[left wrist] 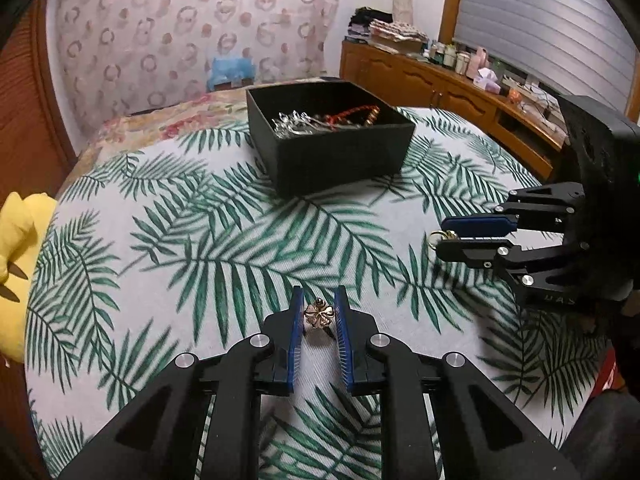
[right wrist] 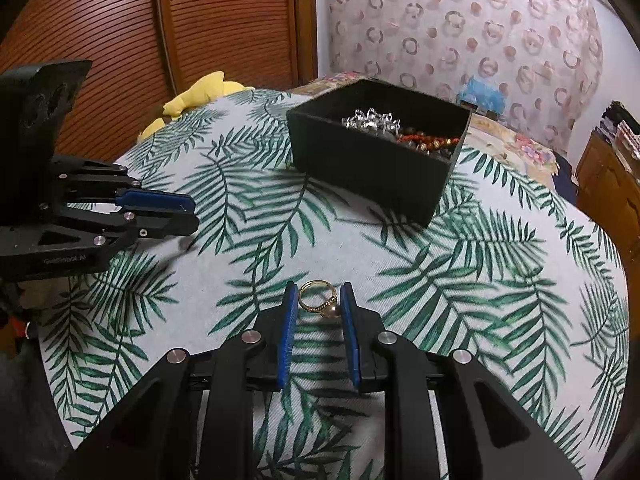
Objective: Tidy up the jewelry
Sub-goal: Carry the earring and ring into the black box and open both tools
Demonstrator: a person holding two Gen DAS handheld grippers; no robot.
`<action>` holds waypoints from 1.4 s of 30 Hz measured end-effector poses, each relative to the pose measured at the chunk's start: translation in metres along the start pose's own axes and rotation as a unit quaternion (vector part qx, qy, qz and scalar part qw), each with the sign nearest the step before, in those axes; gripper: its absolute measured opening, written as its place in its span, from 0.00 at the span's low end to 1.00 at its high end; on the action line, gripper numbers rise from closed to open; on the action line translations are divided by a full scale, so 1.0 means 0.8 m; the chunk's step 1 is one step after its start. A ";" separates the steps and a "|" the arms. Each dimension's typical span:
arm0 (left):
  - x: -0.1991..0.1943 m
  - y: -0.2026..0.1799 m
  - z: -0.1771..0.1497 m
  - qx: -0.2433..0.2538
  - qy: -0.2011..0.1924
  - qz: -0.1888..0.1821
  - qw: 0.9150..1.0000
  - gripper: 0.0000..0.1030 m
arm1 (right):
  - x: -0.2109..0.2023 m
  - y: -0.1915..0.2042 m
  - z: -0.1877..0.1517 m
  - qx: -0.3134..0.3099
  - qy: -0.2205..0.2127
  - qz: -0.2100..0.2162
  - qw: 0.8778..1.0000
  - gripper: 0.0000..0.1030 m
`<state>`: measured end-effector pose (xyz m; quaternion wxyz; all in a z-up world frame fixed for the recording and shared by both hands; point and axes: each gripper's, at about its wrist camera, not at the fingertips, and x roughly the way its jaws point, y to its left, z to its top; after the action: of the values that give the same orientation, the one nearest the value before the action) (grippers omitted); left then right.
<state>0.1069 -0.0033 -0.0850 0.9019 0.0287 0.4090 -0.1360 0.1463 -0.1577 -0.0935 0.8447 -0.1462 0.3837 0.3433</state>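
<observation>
On the leaf cloth (left wrist: pixel 224 240), far back in the middle: the box (left wrist: pixel 340 156), with a pile of jewelry (left wrist: pixel 320 120) inside. Nearer, between the fingers of the left gripper (left wrist: pixel 319 300): a flower ring (left wrist: pixel 319 315). Off to its right, the right gripper (right wrist: pixel 319 296), with a gold ring (right wrist: pixel 318 298) between its fingers. At the cloth's left edge: a soft toy (left wrist: pixel 16 264). Behind the box: a curtain (left wrist: pixel 180 32). Along the right wall: a cabinet (left wrist: pixel 440 80) with small things on top.

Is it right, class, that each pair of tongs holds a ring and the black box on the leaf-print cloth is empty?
Not quite. The black box is not empty: the right wrist view shows beads and clear trinkets inside. The left tongs and right tongs do each hold a ring.
</observation>
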 end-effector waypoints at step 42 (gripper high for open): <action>0.036 0.036 0.156 0.008 -0.065 0.011 0.998 0.14 | 0.006 -0.108 0.125 0.054 -0.086 -0.012 0.995 0.30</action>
<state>0.2239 -0.0020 -0.0253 0.9276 0.0318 0.3484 -0.1309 0.2630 -0.1664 -0.0320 0.8853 -0.0755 0.3259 0.3229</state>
